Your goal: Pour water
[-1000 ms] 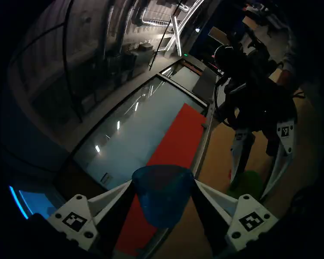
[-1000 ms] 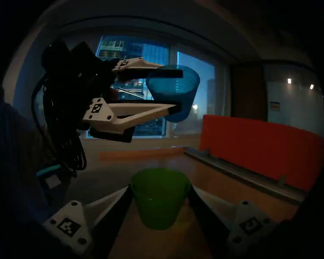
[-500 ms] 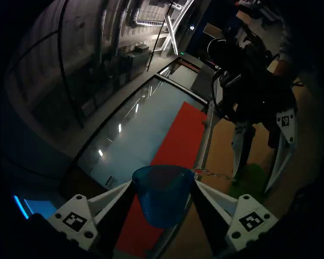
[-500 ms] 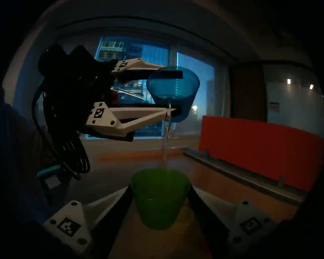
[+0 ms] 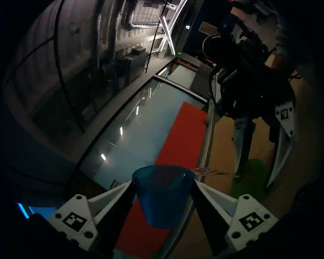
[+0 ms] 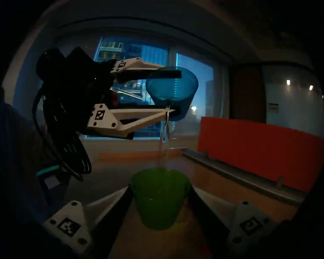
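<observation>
My left gripper (image 5: 163, 196) is shut on a translucent blue cup (image 5: 163, 194), tipped over on its side. In the right gripper view that blue cup (image 6: 172, 90) hangs above and a thin stream of water (image 6: 164, 134) falls from its rim into the green cup (image 6: 160, 196). My right gripper (image 6: 160, 203) is shut on this upright green cup, low over the wooden table (image 6: 205, 172). In the left gripper view the right gripper (image 5: 261, 166) reaches down around the green cup (image 5: 250, 179), and the water stream (image 5: 216, 172) runs toward it.
An orange-red panel (image 6: 265, 149) stands along a metal rail (image 6: 244, 179) at the table's right. Large windows (image 6: 131, 64) fill the back. Black cables (image 6: 67, 142) hang from the left gripper's body. A person's sleeve (image 5: 291, 39) is at the upper right of the left gripper view.
One second ago no water fell from the blue cup. The left gripper tipped it a little further and a thin stream now runs into the green cup. The right gripper has held still.
</observation>
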Tool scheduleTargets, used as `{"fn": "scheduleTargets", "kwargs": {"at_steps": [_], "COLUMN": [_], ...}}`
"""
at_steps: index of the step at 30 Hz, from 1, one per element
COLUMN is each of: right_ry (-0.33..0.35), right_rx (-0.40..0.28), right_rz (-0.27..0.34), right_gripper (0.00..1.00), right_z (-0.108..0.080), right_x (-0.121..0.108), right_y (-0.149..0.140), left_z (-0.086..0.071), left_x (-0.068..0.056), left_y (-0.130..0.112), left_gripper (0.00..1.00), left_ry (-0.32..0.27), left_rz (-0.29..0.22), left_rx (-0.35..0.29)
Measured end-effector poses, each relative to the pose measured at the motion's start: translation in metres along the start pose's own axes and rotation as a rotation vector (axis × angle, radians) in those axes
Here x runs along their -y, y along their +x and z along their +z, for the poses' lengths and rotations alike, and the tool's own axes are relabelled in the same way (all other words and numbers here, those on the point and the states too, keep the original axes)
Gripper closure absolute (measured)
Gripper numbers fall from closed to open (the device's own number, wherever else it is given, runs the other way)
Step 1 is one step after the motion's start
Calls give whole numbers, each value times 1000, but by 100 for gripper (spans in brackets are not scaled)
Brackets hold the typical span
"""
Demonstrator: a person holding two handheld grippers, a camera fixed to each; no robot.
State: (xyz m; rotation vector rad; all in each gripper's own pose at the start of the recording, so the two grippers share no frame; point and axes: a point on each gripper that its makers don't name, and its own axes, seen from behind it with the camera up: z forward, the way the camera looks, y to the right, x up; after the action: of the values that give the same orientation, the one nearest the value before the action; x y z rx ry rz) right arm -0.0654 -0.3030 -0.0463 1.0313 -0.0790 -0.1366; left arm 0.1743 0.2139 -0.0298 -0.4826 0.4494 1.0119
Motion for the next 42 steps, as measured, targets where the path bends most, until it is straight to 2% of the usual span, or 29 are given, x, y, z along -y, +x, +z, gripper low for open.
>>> {"fn": "scheduleTargets", "kwargs": {"at_steps": [15,42], "right_ry": [-2,-8], "right_rx": [-6,-8], "right_rz": [-3,-6], "right_gripper": [9,9], "right_z": [-1,-2], "right_x": [0,-1], "right_y": [1,2], "left_z": [1,-3], "left_x": [7,18], "left_y": [3,14], "left_gripper": [14,14], "left_ry": [9,22], "left_rz": [55,192], "left_rx": [1,-3]}}
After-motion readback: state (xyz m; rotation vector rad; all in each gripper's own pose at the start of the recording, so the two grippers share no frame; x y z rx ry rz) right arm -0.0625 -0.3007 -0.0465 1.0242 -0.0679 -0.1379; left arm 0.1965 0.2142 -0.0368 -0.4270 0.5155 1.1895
